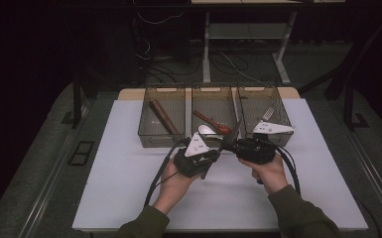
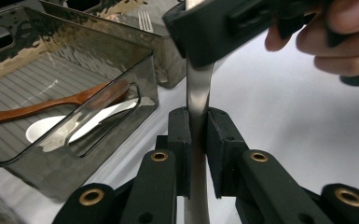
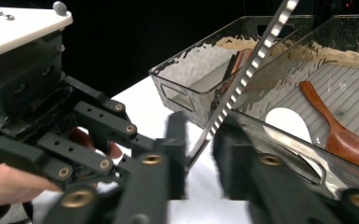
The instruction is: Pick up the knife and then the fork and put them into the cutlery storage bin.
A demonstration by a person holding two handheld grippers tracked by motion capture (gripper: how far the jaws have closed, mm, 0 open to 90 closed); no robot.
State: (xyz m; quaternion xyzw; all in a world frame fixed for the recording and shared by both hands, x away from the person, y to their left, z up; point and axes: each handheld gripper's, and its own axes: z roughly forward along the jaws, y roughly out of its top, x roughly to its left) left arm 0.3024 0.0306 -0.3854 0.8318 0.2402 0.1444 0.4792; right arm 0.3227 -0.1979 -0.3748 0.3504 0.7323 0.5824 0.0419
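Observation:
A metal knife (image 1: 235,130) with a serrated blade is held slanted above the white table, its tip pointing toward the bins. My left gripper (image 1: 213,154) is shut on its handle; in the left gripper view the pads (image 2: 179,135) squeeze the flat steel (image 2: 198,93). My right gripper (image 1: 229,145) comes in from the right, jaws closed around the blade just above that. In the right gripper view the serrated blade (image 3: 256,51) runs between its blurred pads (image 3: 177,144), and the left gripper (image 3: 98,135) sits close at the left. The right gripper's jaw (image 2: 214,32) covers the knife's upper part.
Three smoky clear bins stand in a row at the back. The left bin (image 1: 151,134) holds wooden sticks, the middle bin (image 1: 213,89) holds a wooden spoon (image 1: 213,123) and a white spoon (image 2: 51,128), and the right bin (image 1: 285,121) holds a fork (image 1: 267,114). The white tabletop (image 1: 129,178) spreads around both hands.

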